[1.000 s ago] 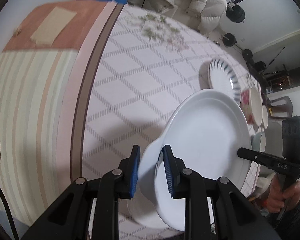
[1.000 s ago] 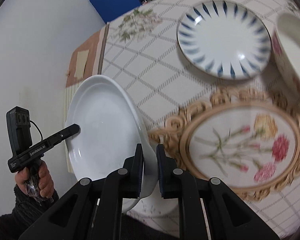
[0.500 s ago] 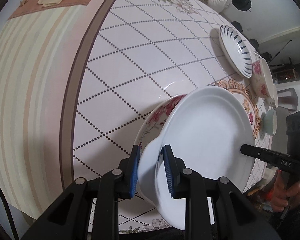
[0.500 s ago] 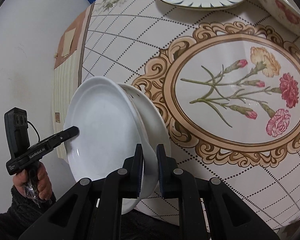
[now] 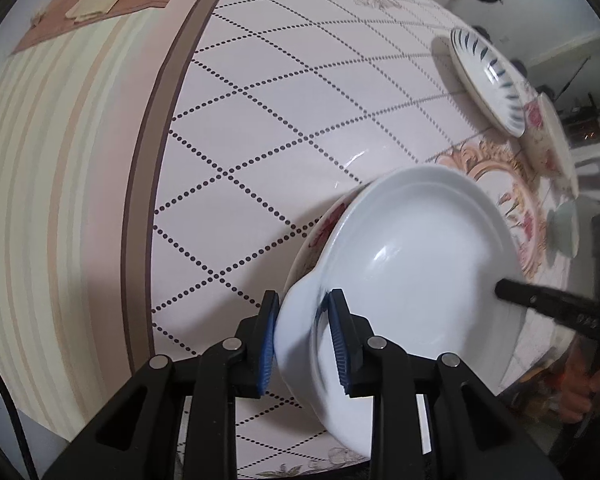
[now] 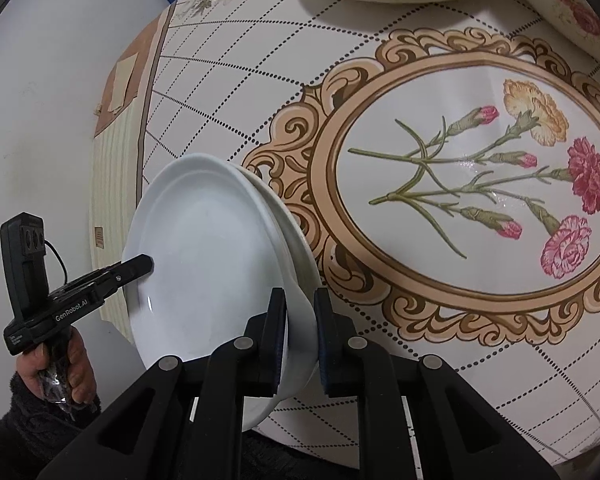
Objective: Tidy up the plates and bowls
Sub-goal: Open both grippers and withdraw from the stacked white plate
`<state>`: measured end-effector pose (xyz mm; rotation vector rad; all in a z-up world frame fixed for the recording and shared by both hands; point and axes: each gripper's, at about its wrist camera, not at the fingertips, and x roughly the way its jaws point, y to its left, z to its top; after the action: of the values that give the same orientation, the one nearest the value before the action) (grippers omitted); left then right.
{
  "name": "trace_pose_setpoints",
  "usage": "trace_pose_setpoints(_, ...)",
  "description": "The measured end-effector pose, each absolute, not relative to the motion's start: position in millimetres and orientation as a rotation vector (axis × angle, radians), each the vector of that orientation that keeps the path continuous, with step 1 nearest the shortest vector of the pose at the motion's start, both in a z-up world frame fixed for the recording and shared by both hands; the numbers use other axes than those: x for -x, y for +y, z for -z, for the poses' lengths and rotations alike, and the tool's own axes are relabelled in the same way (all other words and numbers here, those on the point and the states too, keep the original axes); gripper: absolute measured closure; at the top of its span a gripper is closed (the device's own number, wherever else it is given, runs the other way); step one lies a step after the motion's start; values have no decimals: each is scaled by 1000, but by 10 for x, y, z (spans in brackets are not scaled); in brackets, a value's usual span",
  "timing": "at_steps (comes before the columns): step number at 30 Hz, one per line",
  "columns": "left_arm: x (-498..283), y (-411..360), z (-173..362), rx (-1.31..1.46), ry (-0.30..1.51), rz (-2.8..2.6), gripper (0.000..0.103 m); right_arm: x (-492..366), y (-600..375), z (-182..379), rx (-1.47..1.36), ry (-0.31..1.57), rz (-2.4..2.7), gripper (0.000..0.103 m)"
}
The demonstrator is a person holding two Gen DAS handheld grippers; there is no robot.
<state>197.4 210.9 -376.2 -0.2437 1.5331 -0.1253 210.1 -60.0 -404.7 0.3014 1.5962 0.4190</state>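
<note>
— At the near table edge, what are the tongs doing?

— Both are clamped on one white plate (image 5: 420, 276): the left gripper (image 5: 303, 336) pinches its near rim, and the right gripper (image 6: 300, 334) pinches the opposite rim. The plate hangs tilted, just over the tablecloth (image 5: 284, 92).

— What has changed?

— A second ago the plate was higher, with bare cloth beneath. Now it has come down over a rose-patterned dish (image 5: 324, 228), whose rim peeks out from under it. I judge the stacking step nearly done; release looks close, though contact I cannot confirm.

— Do the views differ?

— Yes. The left view shows the red flowers on the lower dish; the right view shows only its pale rim (image 6: 296, 240) and, beyond, the carnation medallion (image 6: 472, 184).

— And farther off?

— A blue-striped plate (image 5: 488, 80), then a floral bowl (image 5: 552, 144) beside it, and a small pale bowl (image 5: 565, 228) nearer the right edge, all waiting.
</note>
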Motion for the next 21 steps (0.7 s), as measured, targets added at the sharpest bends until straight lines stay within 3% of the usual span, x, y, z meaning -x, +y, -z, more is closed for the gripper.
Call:
trace_pose_setpoints(14, -1909, 2074, 3773, 134, 1586, 60, 78, -2085, -378, 4030, -144, 1631, -365, 79)
trace_pose_setpoints(16, -1916, 2121, 3726, 158, 1589, 53, 77, -2099, -335, 3971, -121, 1634, -363, 64)
trace_pose_setpoints(18, -1922, 2155, 3651, 165, 1587, 52, 72, -2082, -338, 3904, -112, 1638, -361, 39)
trace_pose_setpoints(21, -1961, 2171, 3529, 170, 1577, 59, 47, -2094, -355, 3784, -129, 1638, -368, 14)
